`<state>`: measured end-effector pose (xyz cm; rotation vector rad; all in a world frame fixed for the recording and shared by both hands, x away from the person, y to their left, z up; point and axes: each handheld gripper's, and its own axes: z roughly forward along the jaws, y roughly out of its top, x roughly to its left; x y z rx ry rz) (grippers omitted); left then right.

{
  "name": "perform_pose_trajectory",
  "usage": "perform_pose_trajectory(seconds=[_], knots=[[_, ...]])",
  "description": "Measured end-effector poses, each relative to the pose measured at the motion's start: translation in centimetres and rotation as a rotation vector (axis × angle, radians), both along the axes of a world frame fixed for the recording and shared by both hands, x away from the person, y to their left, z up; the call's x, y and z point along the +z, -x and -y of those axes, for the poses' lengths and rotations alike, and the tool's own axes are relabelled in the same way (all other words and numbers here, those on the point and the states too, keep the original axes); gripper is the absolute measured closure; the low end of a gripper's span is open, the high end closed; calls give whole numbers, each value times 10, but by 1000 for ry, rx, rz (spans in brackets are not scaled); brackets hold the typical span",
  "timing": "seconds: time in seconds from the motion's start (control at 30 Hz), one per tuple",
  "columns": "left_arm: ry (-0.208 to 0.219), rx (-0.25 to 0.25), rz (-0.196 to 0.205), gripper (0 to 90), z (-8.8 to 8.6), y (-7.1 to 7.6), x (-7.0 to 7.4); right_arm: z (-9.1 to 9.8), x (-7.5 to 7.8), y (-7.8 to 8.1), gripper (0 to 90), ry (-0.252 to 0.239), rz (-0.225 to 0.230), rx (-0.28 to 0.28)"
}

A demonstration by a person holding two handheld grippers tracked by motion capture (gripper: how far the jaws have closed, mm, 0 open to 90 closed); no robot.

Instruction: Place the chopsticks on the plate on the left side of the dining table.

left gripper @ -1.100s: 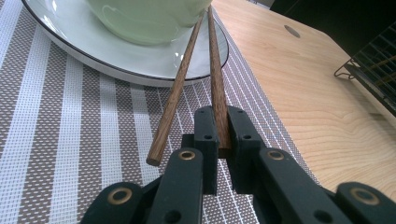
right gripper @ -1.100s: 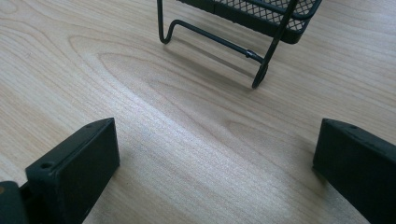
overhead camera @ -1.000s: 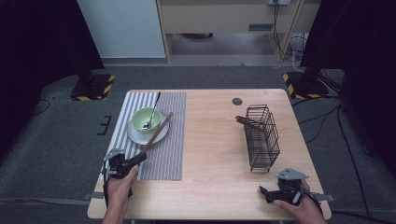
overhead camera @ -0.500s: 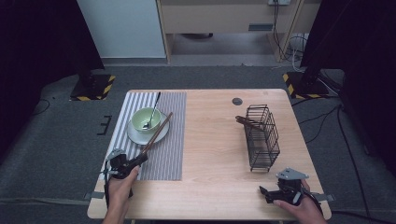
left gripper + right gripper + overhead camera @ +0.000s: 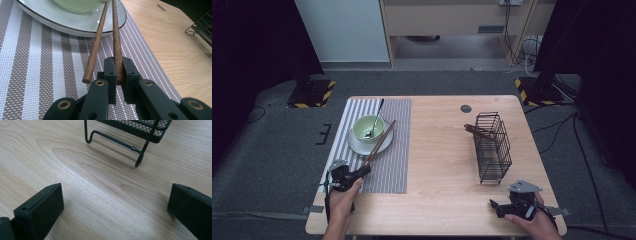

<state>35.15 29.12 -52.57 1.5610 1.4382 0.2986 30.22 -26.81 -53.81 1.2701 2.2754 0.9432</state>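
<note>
Left gripper (image 5: pixel 117 72) lower centre pinching one wooden chopstick (image 5: pixel 117 42), second chopstick (image 5: pixel 96 47) apparently loose beside it, right gripper (image 5: pixel 115 212) spread over bare counter (image 5: pixel 100 182)

On the near left of the surface (image 5: pixel 437 150), the left tongs (image 5: pixel 362 171) grip chopsticks (image 5: pixel 379 143) leaning on a plate (image 5: pixel 362 146). Near right, the right tongs (image 5: pixel 494 206) rest before a wire basket (image 5: pixel 492 147).

1. A grey-and-white striped woven placemat (image 5: pixel 389 165) lies on the left half of the light wooden table (image 5: pixel 442 150).
2. A white round plate (image 5: pixel 357 146) rests on it.
3. A black wire basket (image 5: pixel 493 146) stands right.
</note>
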Motion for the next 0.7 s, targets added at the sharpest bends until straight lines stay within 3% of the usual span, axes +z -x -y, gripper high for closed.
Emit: perform_pose_trajectory(seconds=[0.7], knots=[[-28,-4,-22,827,4,-2,-4,0,0,0,5,0,-1,-1]])
